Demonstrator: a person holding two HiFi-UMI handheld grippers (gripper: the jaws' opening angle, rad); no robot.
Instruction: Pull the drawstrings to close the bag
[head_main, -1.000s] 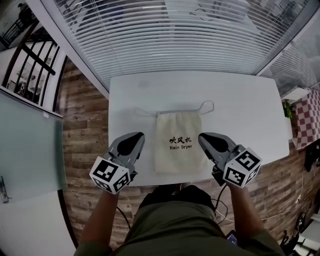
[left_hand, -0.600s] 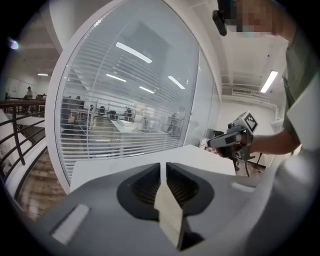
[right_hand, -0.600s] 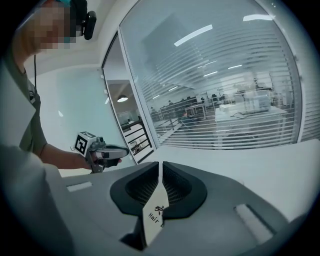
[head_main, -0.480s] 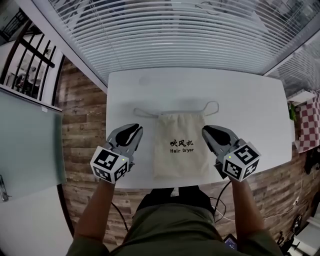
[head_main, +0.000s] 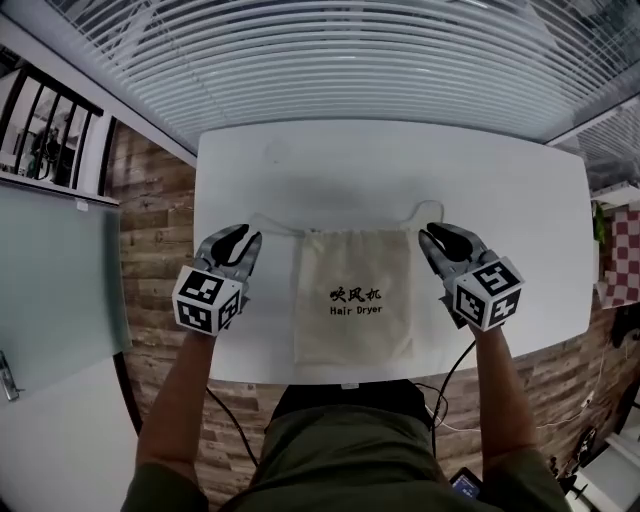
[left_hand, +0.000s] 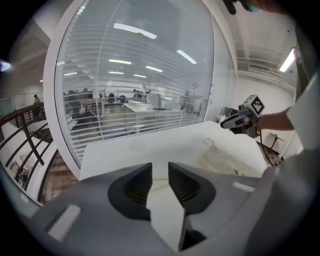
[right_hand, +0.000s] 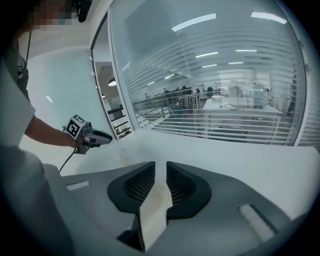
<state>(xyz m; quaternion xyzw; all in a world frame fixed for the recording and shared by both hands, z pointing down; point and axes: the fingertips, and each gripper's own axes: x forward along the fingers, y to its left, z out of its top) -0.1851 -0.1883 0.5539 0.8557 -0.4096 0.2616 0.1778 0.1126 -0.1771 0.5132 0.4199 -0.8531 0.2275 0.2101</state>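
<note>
Head view — one bag (head_main: 353, 300); left tongs (head_main: 243, 237), right tongs (head_main: 434, 237) both parted.

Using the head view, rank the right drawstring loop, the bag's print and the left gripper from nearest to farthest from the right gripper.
1. right drawstring loop: just beyond the right gripper tips.
2. bag's print: to its left, mid-bag.
3. left gripper: across the bag, far side.
</note>
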